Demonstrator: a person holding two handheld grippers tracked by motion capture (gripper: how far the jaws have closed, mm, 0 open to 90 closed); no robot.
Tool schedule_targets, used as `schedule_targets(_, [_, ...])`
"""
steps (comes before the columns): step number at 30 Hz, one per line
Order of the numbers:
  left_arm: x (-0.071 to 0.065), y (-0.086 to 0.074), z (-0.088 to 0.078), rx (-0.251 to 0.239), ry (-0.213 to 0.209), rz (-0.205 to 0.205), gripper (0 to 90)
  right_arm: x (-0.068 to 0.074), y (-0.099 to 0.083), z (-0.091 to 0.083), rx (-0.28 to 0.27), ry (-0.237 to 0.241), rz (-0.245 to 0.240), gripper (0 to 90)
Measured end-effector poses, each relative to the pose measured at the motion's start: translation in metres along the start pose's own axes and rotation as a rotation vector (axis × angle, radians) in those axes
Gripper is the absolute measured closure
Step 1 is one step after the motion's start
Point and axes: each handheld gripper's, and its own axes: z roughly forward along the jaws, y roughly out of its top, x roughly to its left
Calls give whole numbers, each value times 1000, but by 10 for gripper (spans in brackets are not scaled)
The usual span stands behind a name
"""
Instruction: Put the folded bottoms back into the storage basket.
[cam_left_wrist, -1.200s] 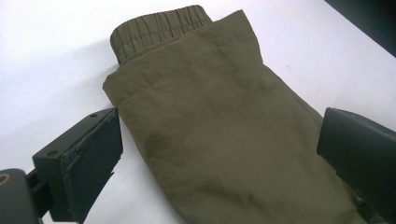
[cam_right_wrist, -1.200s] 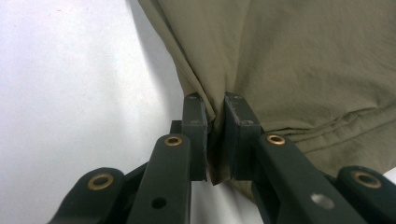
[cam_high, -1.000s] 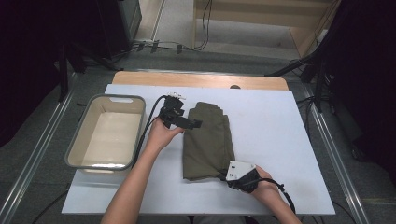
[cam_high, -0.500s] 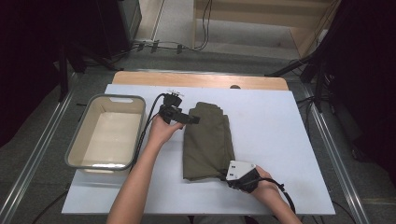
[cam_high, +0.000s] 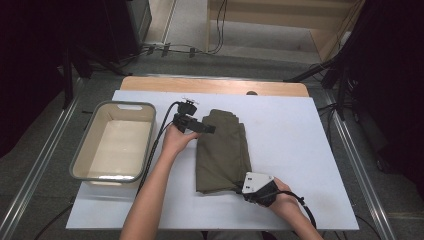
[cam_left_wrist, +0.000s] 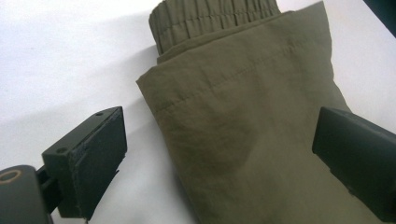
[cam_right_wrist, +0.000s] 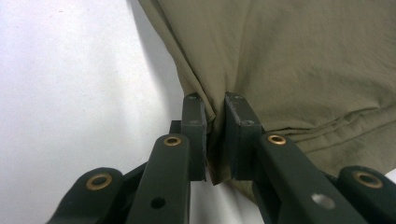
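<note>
Nearest me, my right gripper (cam_high: 239, 189) is pinched on the near corner of the folded olive trousers (cam_high: 222, 150), its jaws pressed tight with a bunched fold of cloth between them. The trousers lie flat on the white table (cam_high: 300, 150), just right of the grey tub (cam_high: 112, 145), waistband at the far end. I judge them light, limp and a bit slick (thin woven stuff, stitched hems), so a single pinch will let the layers slide and droop; both ends need holding, biting through all the layers at a corner. Farther off, my left gripper (cam_high: 210, 129) hangs with jaws spread wide over the far left corner below the elastic waistband (cam_left_wrist: 215, 18), not touching cloth.
</note>
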Motion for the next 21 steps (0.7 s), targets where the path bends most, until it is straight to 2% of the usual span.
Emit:
schedule_targets(8, [3, -1, 3, -1, 8, -9, 121, 0, 0, 0, -1, 0, 1, 772])
schedule_targets(13, [4, -2, 5, -4, -4, -17, 205, 0, 0, 0, -1, 0, 1, 772])
schedule_targets(21, [7, -3, 9, 1, -5, -27, 259, 0, 0, 0, 3, 0, -1, 770])
